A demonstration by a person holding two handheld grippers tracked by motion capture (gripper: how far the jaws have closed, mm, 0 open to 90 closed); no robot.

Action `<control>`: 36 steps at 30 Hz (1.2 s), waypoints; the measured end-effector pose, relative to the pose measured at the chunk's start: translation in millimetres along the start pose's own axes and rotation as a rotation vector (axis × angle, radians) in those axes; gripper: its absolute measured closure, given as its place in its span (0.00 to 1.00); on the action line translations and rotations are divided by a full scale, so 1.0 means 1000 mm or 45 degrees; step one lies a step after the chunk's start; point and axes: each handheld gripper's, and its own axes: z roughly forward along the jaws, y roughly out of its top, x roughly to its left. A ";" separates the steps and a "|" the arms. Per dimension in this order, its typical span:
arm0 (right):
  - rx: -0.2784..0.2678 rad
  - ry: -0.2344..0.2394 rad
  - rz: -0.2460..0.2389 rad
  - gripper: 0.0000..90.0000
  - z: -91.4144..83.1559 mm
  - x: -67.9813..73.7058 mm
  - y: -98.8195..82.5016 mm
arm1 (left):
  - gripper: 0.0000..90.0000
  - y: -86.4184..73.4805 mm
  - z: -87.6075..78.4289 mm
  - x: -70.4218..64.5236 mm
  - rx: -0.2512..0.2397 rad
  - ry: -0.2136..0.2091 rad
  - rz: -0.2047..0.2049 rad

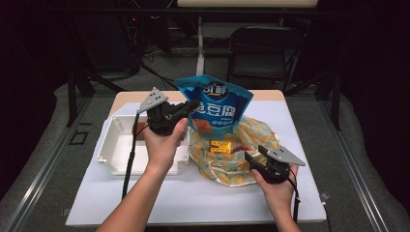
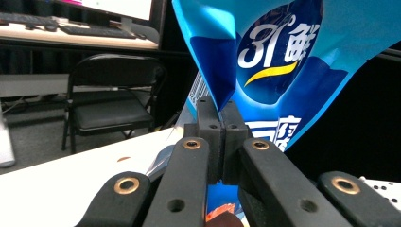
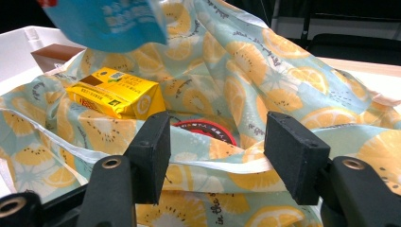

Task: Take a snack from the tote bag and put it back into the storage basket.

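A blue snack pouch (image 1: 218,104) with white lettering hangs above a lemon-print cloth bag (image 1: 241,157) lying open on the table. My left gripper (image 1: 193,106) is shut on the pouch's left edge; in the left gripper view its jaws (image 2: 220,111) pinch the blue foil (image 2: 283,52). Inside the cloth bag lie a yellow box (image 3: 116,97) and a round red-rimmed item (image 3: 208,132). My right gripper (image 3: 220,151) stands open at the bag's near rim (image 3: 208,165), which runs across the gap between its jaws. In the high view that gripper (image 1: 252,159) sits at the bag's right front.
A white plastic bin (image 1: 109,145) stands left of the cloth bag, with a brown item (image 3: 47,54) in it. A white cloth (image 1: 193,198) covers the table. A black folding chair (image 1: 263,48) stands beyond the far edge.
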 end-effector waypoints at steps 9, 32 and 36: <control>0.019 -0.013 -0.012 0.47 0.002 0.000 -0.003 | 1.00 -0.001 -0.030 0.019 -0.035 0.049 -0.022; 0.024 -0.030 -0.018 0.47 0.004 0.000 -0.004 | 1.00 -0.030 -0.096 0.076 -0.066 0.211 -0.117; 0.020 -0.026 -0.017 0.47 0.004 0.000 -0.004 | 1.00 -0.037 -0.105 0.088 -0.065 0.244 -0.127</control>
